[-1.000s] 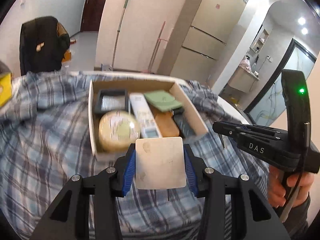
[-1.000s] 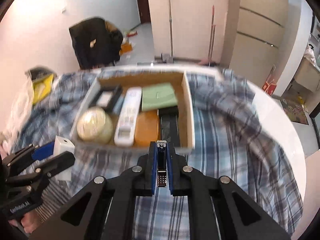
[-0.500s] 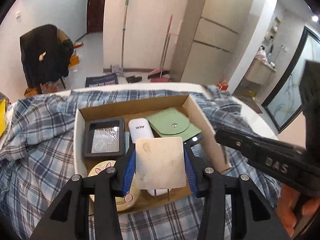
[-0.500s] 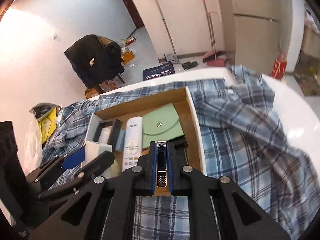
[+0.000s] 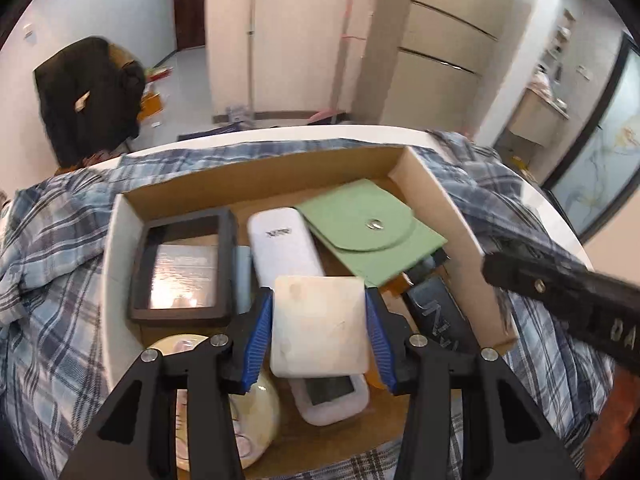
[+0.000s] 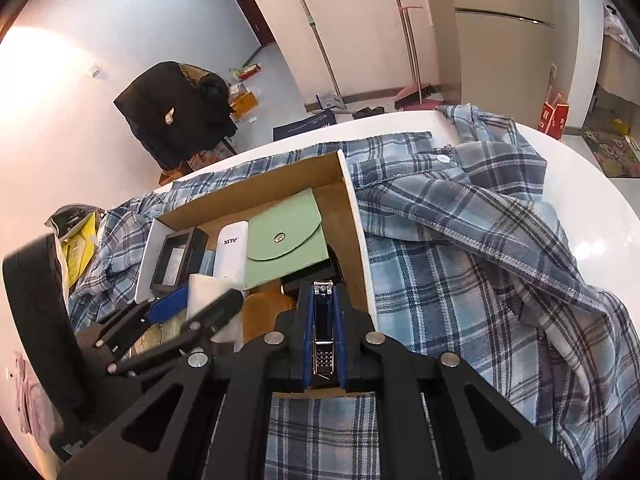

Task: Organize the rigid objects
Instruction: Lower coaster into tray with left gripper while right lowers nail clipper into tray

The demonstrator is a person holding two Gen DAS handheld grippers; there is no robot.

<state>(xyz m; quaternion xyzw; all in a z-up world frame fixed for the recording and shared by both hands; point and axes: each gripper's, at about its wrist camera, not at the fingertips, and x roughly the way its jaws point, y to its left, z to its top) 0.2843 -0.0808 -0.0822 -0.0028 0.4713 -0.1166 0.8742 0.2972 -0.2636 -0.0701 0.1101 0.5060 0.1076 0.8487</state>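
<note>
both grippers loaded above a shallow cardboard box on a white worktop.

a blue plaid shirt covers the rounded worktop; a broom leans on the cream wall. left gripper: jaws clamped on a white square block over the box. right gripper: jaws narrow on a silver nail clipper at the box's near edge. inside lie a white remote control marked "aux", a green snap pouch and a black frame.

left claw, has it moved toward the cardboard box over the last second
Yes. The left claw, shut on the white square block, has moved forward: the block was short of the cardboard box front edge and now hangs over the white remote inside.
</note>
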